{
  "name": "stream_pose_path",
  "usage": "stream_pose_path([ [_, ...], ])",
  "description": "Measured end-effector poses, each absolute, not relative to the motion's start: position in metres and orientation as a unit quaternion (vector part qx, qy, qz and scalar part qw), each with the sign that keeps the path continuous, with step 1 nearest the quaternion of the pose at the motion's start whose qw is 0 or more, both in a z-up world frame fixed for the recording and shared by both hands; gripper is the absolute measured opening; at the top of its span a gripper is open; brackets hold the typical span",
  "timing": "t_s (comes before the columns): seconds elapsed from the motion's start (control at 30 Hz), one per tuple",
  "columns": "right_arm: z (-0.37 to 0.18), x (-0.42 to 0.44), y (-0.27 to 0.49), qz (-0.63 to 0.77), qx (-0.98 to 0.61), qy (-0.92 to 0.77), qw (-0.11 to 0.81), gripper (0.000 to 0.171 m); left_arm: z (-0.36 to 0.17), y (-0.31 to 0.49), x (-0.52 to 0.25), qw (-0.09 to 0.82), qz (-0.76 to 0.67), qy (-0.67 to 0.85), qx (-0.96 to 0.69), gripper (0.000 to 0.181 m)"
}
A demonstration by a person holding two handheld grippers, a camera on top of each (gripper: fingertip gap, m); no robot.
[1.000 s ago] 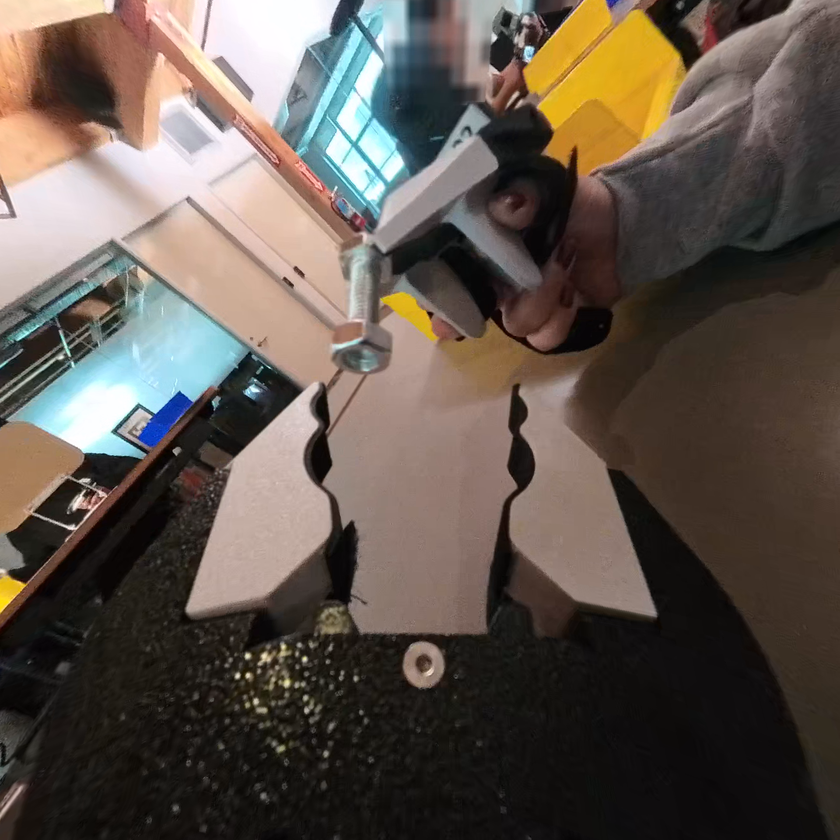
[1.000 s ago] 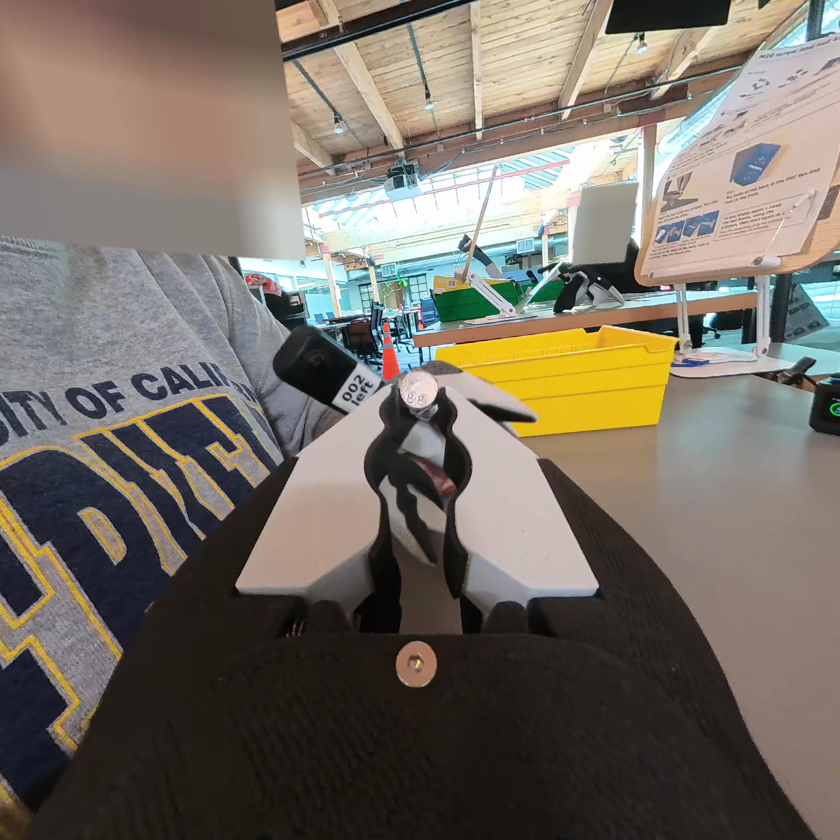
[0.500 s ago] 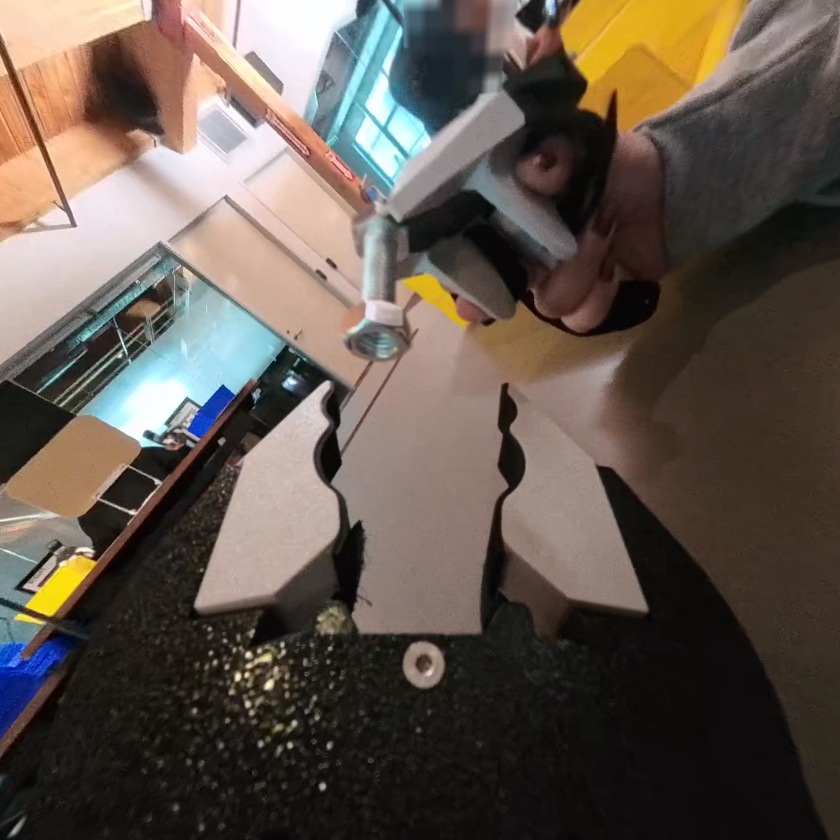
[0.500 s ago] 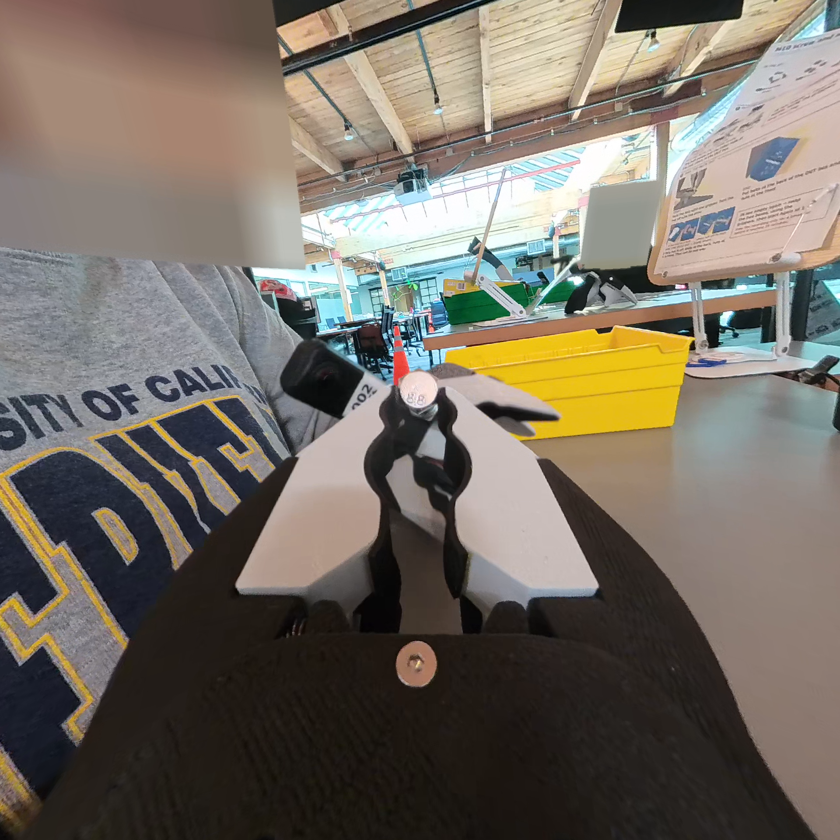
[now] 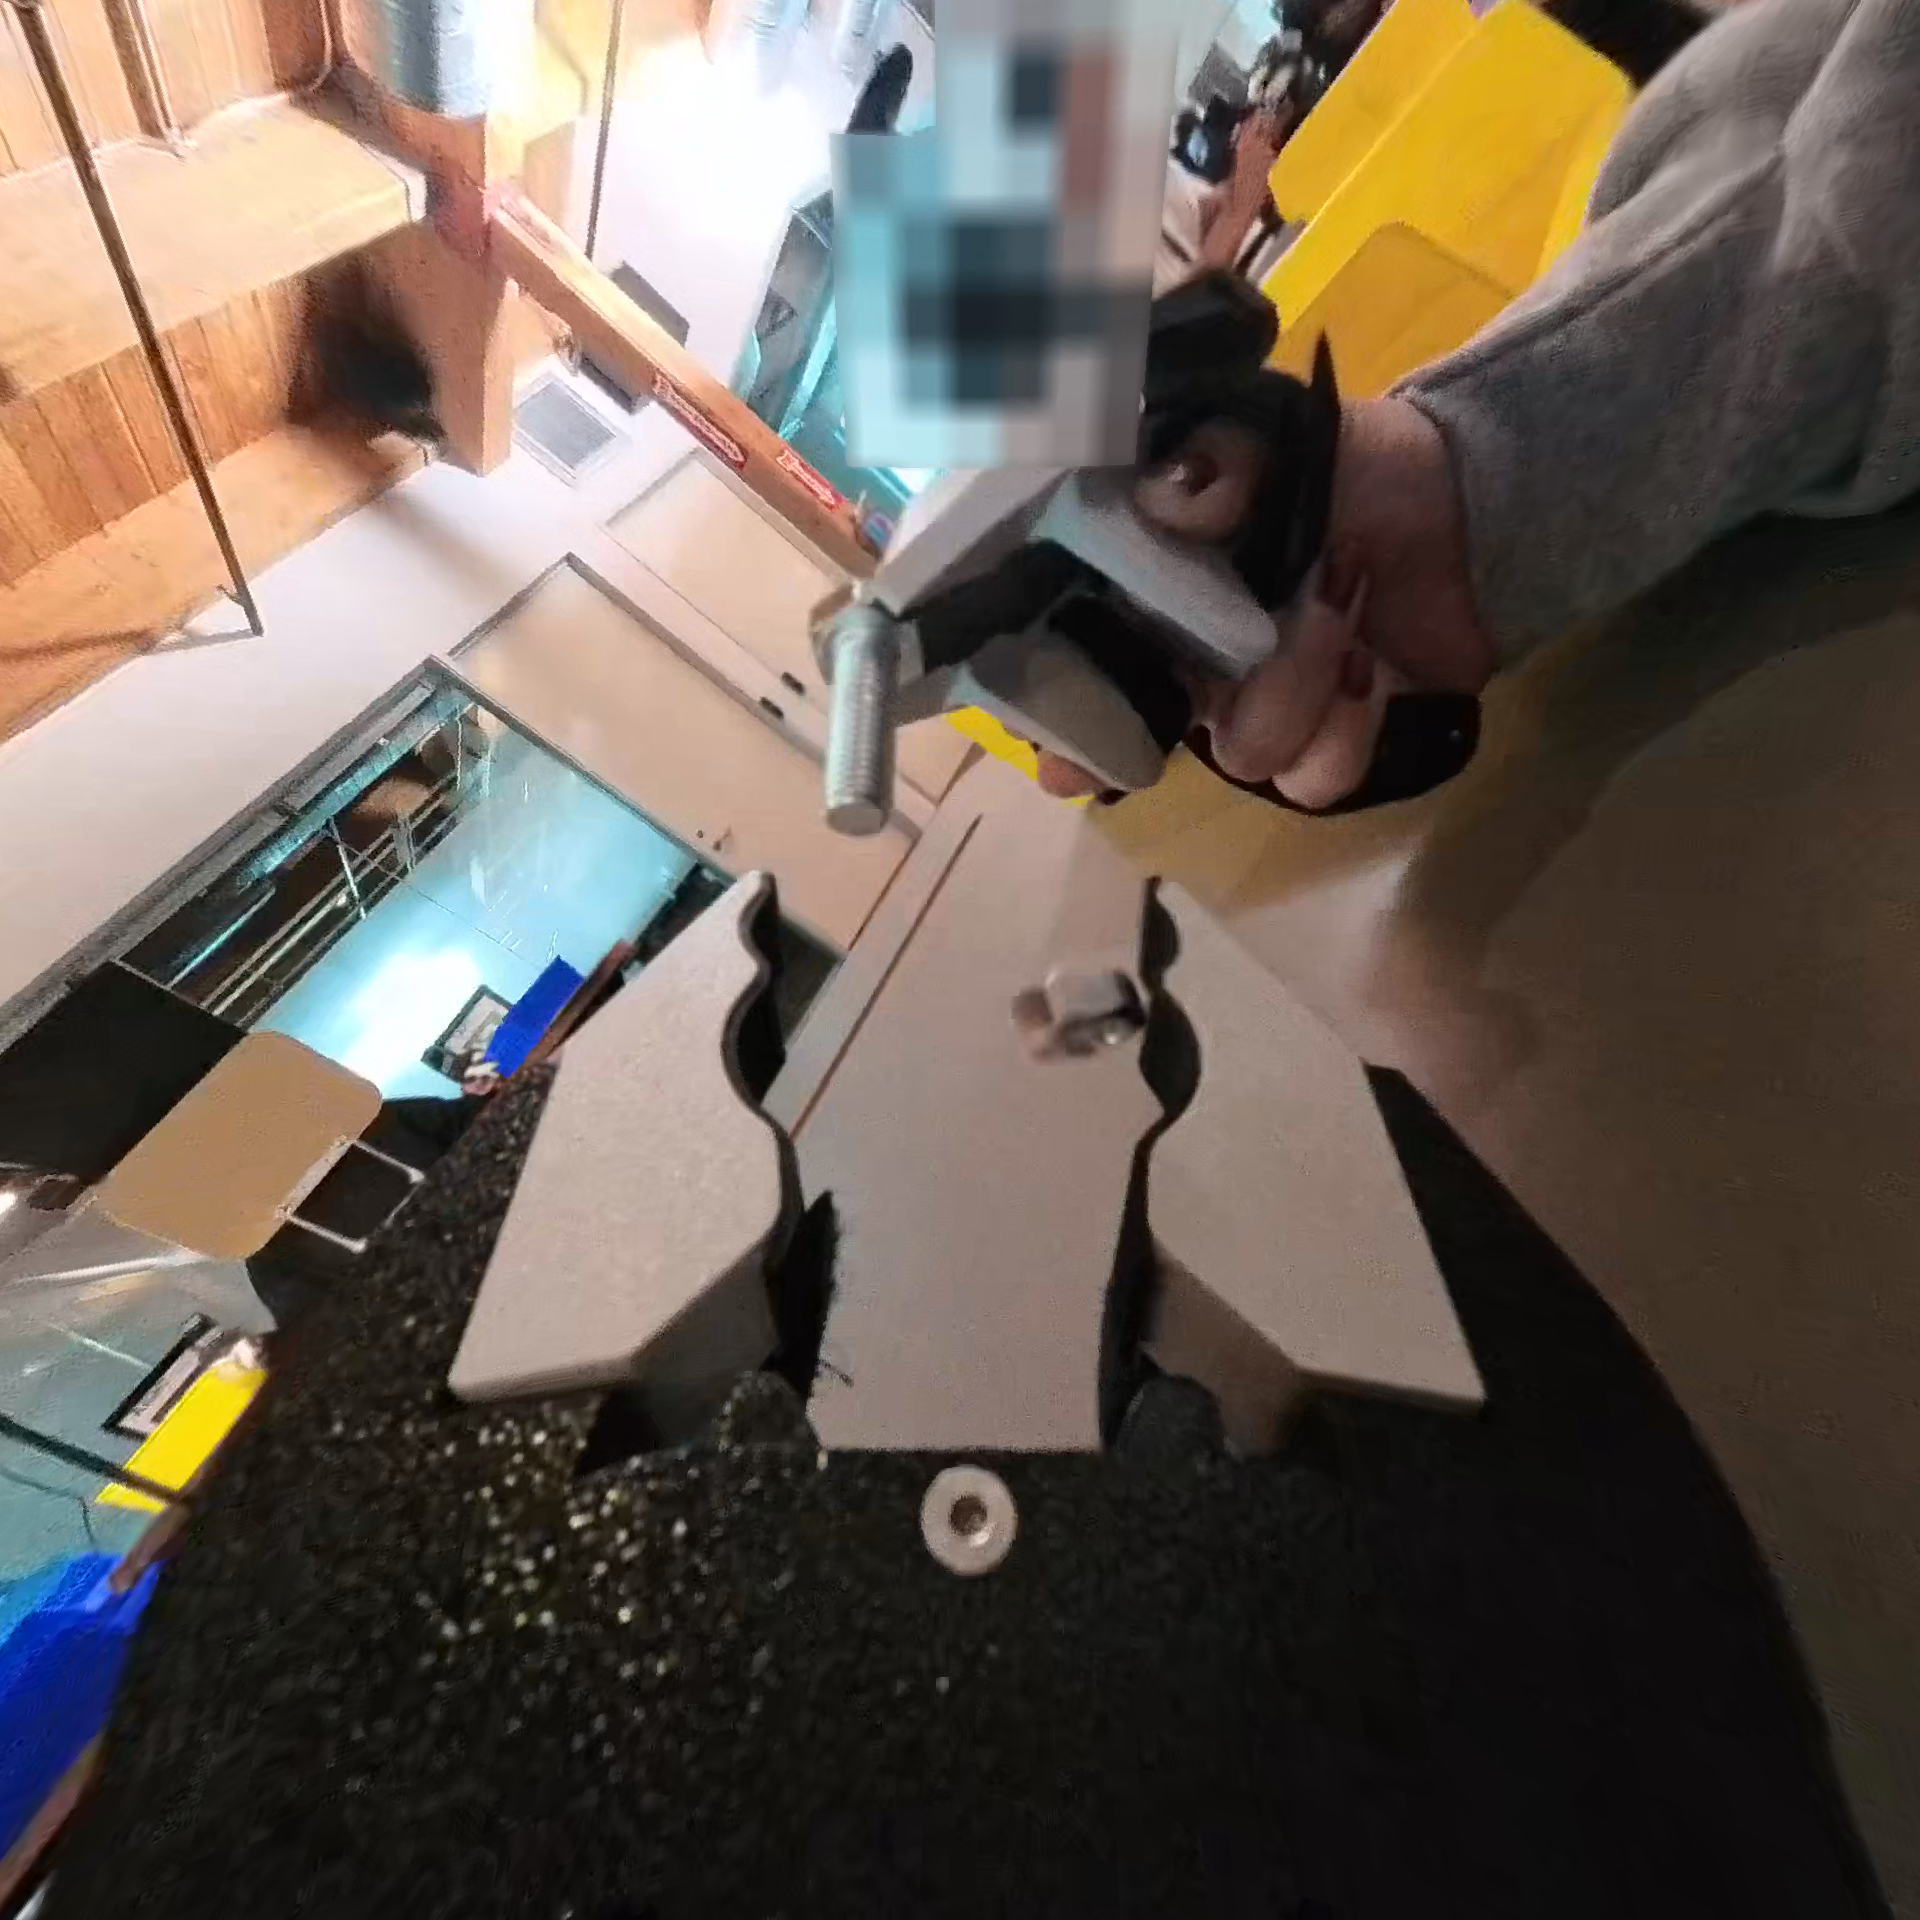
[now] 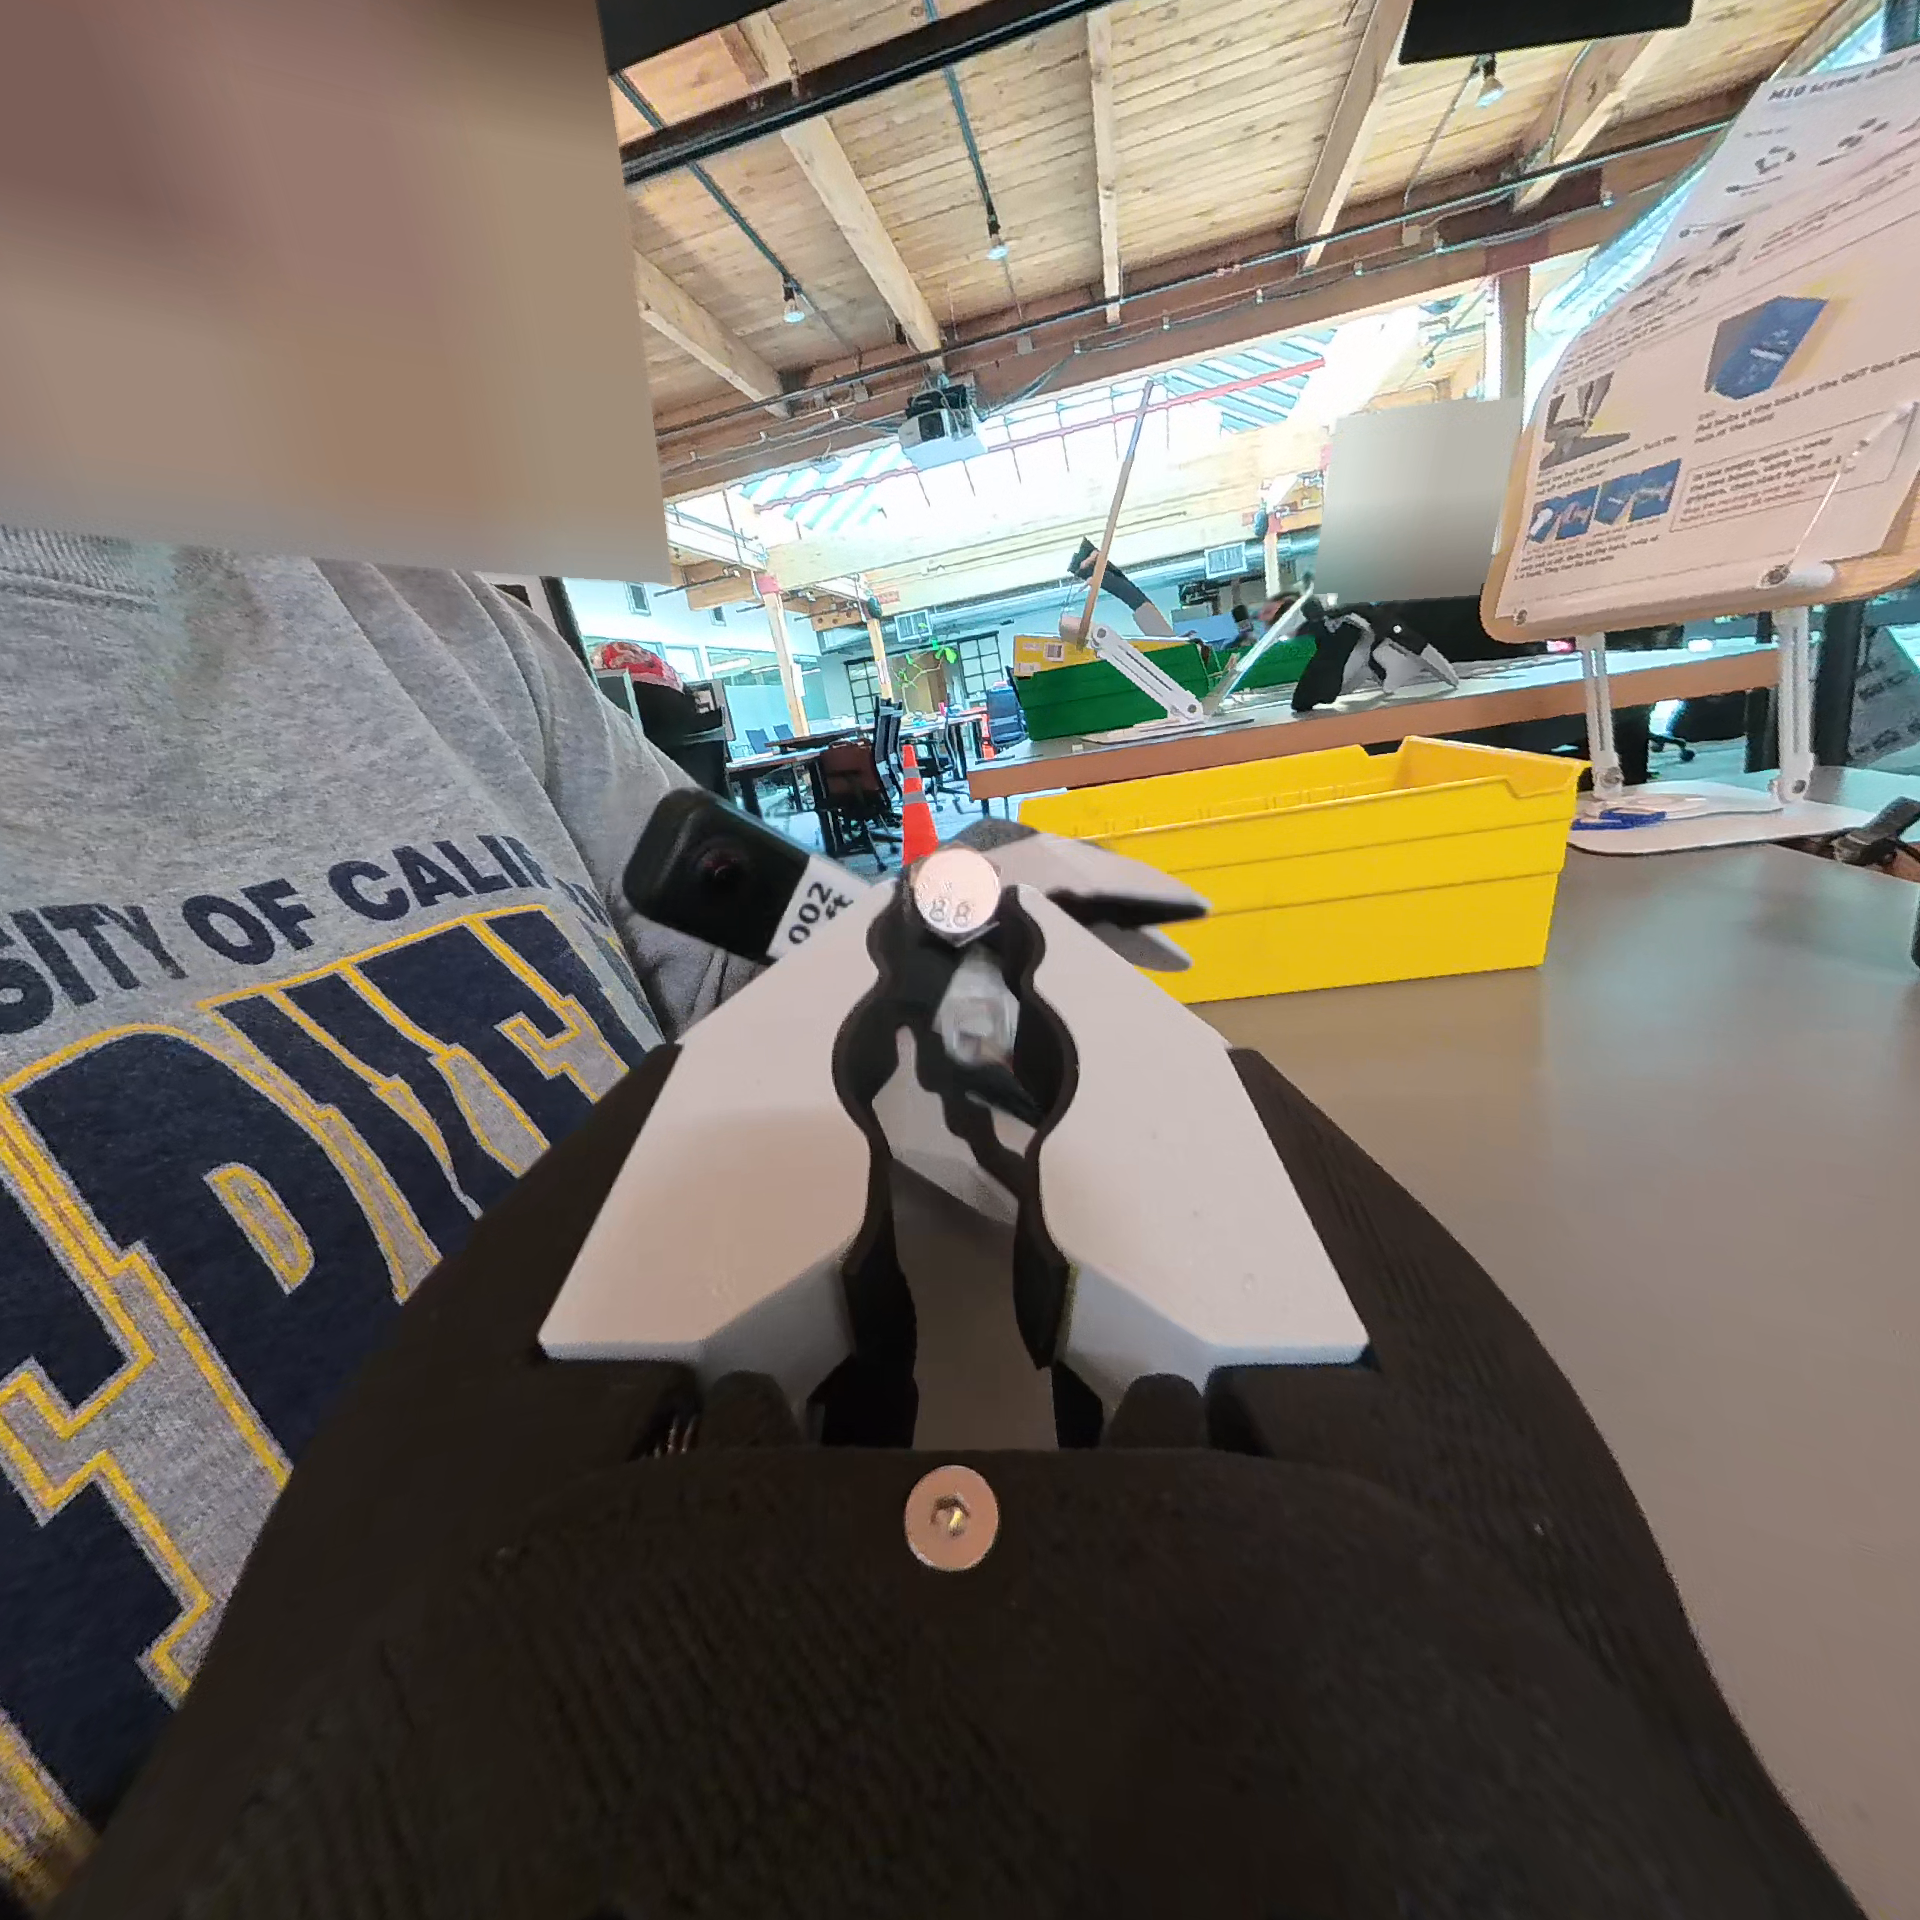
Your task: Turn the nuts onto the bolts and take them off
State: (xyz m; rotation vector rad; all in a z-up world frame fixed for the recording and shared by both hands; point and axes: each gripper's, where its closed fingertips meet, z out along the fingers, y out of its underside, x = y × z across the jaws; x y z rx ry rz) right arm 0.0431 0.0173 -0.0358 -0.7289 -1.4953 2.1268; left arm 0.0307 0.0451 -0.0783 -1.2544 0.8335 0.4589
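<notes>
In the right wrist view my right gripper [image 6: 956,935] is shut on a silver bolt [image 6: 954,912], with the head facing the camera. In the left wrist view the same bolt [image 5: 857,727] hangs thread-down from the right gripper [image 5: 904,644], and its thread is bare. My left gripper [image 5: 956,904] is open just below the bolt's tip. A blurred silver nut [image 5: 1081,1013] is loose between its fingers, close to the right finger. I cannot tell whether it is in the air or lying on the table. The nut [image 6: 971,1023] also shows blurred under the bolt head.
The grey table [image 6: 1558,1143] lies under both grippers. A yellow bin [image 6: 1299,883] stands behind them, and an instruction board on a white stand [image 6: 1714,364] is at the far right. A person in a grey sweatshirt [image 6: 260,935] is close on the left.
The nut was on the bolt's lower end. It has come off and dropped between my open left fingers. The bolt's thread is now bare. Both grippers have shifted only slightly.
</notes>
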Motion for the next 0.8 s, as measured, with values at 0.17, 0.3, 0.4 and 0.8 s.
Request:
stream_pose_path([
  [0.17,-0.039,0.042,0.018,0.764,-0.269,-0.544,0.220,0.015,-0.078,0.040,0.034,0.705,0.215,0.384,-0.556,0.032],
  [0.3,-0.042,0.039,0.024,0.757,-0.282,-0.543,0.231,0.014,-0.095,0.050,0.018,0.672,0.168,0.359,-0.625,0.015],
  [0.4,-0.043,0.037,0.033,0.747,-0.296,-0.541,0.247,0.014,-0.100,0.053,-0.004,0.654,0.144,0.307,-0.676,0.021],
  [0.8,-0.052,0.028,0.050,0.718,-0.345,-0.538,0.274,0.015,-0.130,0.000,-0.076,0.561,0.042,0.054,-0.825,0.064],
])
